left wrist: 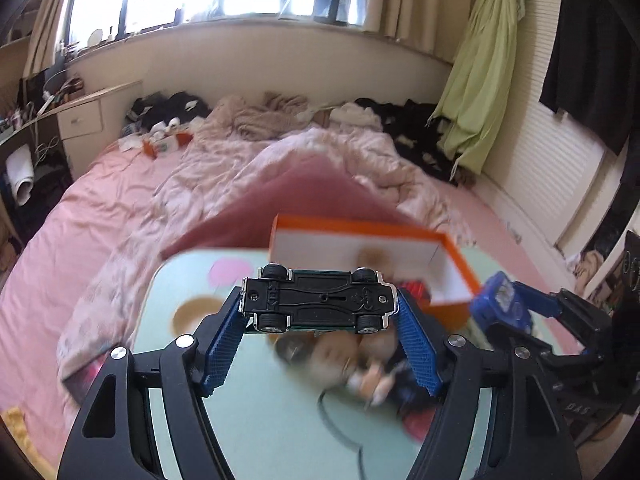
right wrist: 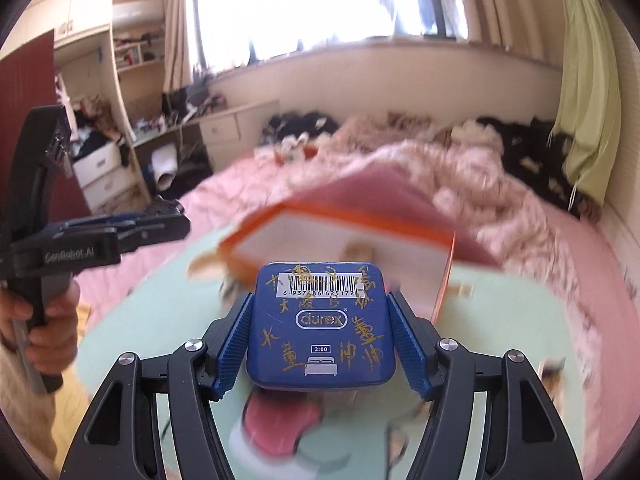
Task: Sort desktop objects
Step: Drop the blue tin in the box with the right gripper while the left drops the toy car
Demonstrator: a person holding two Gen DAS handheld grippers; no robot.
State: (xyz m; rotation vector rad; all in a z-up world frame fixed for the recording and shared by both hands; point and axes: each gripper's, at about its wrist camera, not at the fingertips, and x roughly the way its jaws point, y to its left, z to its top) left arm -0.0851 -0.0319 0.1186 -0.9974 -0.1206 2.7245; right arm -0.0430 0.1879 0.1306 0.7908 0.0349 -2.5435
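Note:
A black toy car [left wrist: 316,294] hangs upside down, its underside facing the camera, and my left gripper [left wrist: 320,306] is shut on its two ends. My right gripper [right wrist: 320,304] is shut on a blue square tin [right wrist: 320,332] with gold writing and a barcode. That tin [left wrist: 502,302] also shows at the right of the left wrist view. An open orange box [left wrist: 456,252] with a white inside stands just beyond both grippers, and is seen again as the orange box [right wrist: 360,220] in the right wrist view. Both held things are above a pale green cartoon-print table top [left wrist: 280,420].
Several blurred small toys [left wrist: 368,372] and a dark cable [left wrist: 340,428] lie on the table top under the car. A pink bed [left wrist: 100,200] with rumpled quilts surrounds the table. A hand [right wrist: 44,320] holds the left gripper's handle at the left of the right wrist view.

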